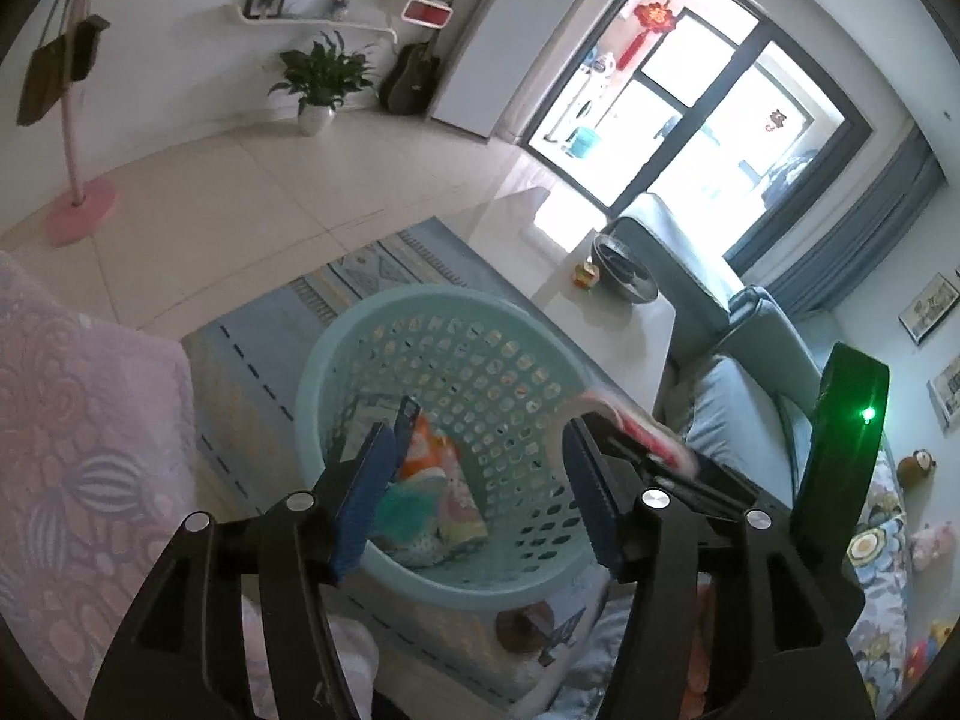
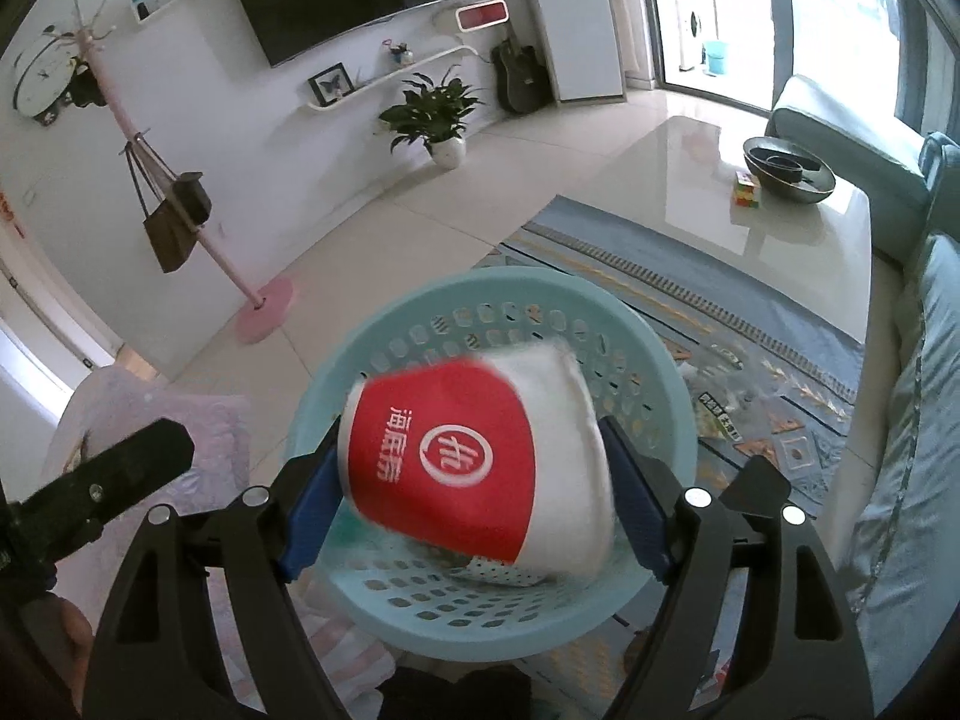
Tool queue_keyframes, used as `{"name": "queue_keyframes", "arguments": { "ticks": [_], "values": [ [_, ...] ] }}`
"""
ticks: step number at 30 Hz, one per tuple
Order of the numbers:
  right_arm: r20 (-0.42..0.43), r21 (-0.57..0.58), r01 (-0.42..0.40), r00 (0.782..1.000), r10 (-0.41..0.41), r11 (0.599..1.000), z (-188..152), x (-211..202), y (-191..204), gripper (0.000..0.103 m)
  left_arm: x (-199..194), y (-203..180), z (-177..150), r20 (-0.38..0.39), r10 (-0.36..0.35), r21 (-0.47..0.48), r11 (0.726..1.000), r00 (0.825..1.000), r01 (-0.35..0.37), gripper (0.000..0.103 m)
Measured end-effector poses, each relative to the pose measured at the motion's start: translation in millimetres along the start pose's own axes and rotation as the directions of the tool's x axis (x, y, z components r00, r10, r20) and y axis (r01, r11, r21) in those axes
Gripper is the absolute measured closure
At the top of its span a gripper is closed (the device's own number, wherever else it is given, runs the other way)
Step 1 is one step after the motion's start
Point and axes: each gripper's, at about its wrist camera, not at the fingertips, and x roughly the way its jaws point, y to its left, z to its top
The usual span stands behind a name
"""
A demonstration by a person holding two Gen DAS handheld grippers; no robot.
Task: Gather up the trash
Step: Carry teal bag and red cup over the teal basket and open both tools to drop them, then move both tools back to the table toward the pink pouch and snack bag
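Observation:
A light blue perforated basket (image 1: 534, 324) stands on the rug, also in the right wrist view (image 2: 672, 396). Colourful snack wrappers (image 1: 441, 480) lie in its bottom. My left gripper (image 1: 480, 492) is open and empty just above the basket's near rim. My right gripper (image 2: 474, 504) is over the basket, and a red and white paper cup (image 2: 474, 450) lies on its side between its blue pads; the cup is blurred and I cannot tell whether the pads still press it. The cup's edge (image 1: 636, 423) shows behind my left gripper's right finger.
A blue patterned rug (image 2: 690, 276) lies under the basket, with clear wrappers (image 2: 720, 402) on it to the right. A white coffee table (image 2: 750, 210) holds a dark bowl (image 2: 786, 168). A blue sofa (image 2: 924, 390) is on the right, a pink quilt (image 1: 78, 420) on the left.

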Motion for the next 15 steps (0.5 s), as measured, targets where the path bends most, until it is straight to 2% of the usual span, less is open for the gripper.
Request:
{"name": "queue_keyframes", "arguments": {
  "ticks": [6,10,15],
  "values": [
    [0.003,0.020,-0.010,1.000,0.010,1.000,1,-5,-6,0.025,-18,5,-10,0.024,0.020,-0.022,1.000,1.000,-0.019,0.033],
    [0.016,-0.013,-0.016,1.000,0.016,1.000,0,-16,10,0.025,-41,7,-16,0.057,0.019,-0.026,1.000,0.998,-0.017,0.028],
    [0.058,-0.094,-0.031,0.998,0.037,0.995,-2,-36,45,0.025,-81,7,-24,0.130,0.044,-0.015,0.999,0.991,-0.042,0.027]
  ]
}}
